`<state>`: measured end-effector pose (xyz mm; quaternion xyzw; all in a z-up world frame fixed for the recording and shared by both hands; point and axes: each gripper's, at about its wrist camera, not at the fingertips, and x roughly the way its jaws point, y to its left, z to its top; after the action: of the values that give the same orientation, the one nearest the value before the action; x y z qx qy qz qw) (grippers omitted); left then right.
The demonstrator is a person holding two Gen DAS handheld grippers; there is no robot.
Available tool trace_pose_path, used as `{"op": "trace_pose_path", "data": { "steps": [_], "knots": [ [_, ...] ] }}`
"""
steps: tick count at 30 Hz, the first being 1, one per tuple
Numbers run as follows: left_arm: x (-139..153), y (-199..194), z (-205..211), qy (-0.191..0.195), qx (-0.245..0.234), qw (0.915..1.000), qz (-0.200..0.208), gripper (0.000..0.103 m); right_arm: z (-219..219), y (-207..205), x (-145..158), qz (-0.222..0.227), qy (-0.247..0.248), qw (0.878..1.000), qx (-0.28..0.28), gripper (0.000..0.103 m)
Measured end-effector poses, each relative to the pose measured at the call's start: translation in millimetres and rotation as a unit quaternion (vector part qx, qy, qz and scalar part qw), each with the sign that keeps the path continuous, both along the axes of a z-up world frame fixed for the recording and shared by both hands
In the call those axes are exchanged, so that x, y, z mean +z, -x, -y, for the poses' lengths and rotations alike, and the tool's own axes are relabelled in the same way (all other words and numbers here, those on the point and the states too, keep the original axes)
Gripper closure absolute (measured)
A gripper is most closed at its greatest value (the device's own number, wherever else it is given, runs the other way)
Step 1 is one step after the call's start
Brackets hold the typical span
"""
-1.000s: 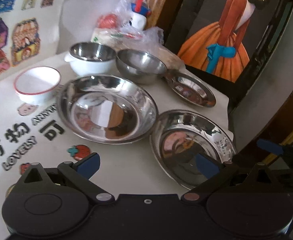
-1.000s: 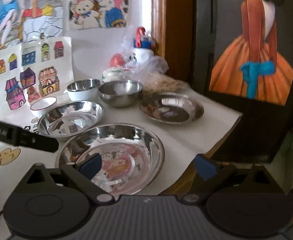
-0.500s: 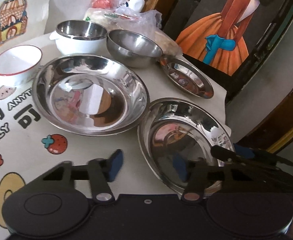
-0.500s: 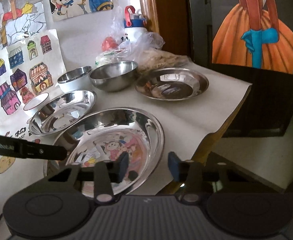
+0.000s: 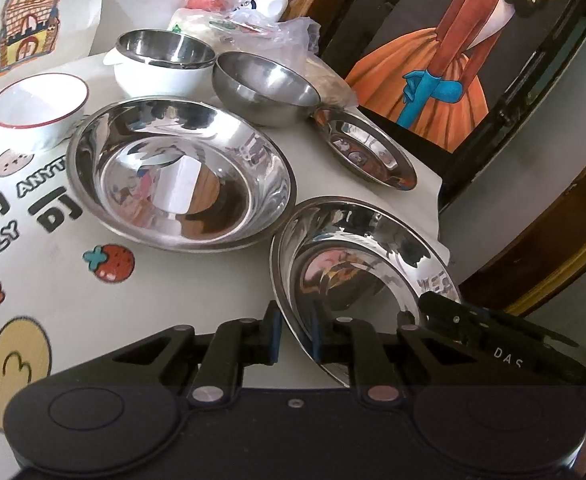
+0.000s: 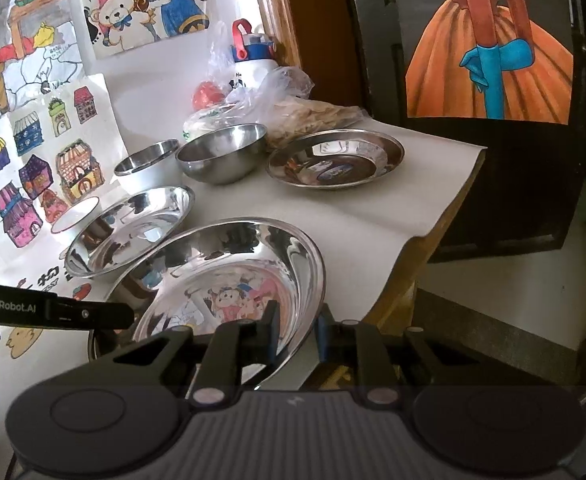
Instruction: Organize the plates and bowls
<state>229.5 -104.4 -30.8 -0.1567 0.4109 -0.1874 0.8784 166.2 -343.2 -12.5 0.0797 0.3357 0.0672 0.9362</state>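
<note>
Claws (image 5: 295,338) narrower — astride plate (image 5: 357,276) rim

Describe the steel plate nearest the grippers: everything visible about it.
The nearest steel plate is a round, shiny, mirror-like dish with a flat base, sloping wall and thin rolled rim, and holds nothing. It sits at the table's front corner beside a similar plate, seemingly tipped slightly. The left gripper and right gripper straddle its rim on opposite sides, jaws closing on it.

Papered table (image 5: 197,280), 6 dishes (image 5: 181,176)
</note>
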Motion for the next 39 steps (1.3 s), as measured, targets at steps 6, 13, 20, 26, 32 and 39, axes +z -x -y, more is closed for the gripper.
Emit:
{"op": "trace_pose_path", "data": {
  "steps": [6, 13, 20, 26, 32, 39],
  "knots": [
    [3, 20, 2, -0.006, -0.013, 0.9998, 0.014, 0.088, 2, 17, 0, -0.002, -0.008, 1.000, -0.011, 0.084],
    [19, 41, 0, -0.007, -0.013, 0.9975, 0.069, 0.089, 0, 27, 12, 0.020, -0.022, 1.000, -0.010, 0.084],
    [47, 42, -22, -0.030, 0.025, 0.9907, 0.130, 0.089, -33, -6, 40, 0.057, -0.019, 0.998, 0.025, 0.085],
    [55, 12, -60, -0.044, 0.086, 0.9876, 0.124, 0.089, -71, -59, 45, 0.066, -0.003, 0.995, 0.071, 0.085],
    [48, -20, -90, -0.066, 0.122, 0.9854, 0.098, 0.089, -93, -97, 32, 0.046, 0.003, 0.994, 0.097, 0.084],
    [37, -39, -97, -0.075, 0.128, 0.9867, 0.066, 0.089, -108, -109, 25, 0.027, 0.028, 0.994, 0.102, 0.084]
  ]
}}
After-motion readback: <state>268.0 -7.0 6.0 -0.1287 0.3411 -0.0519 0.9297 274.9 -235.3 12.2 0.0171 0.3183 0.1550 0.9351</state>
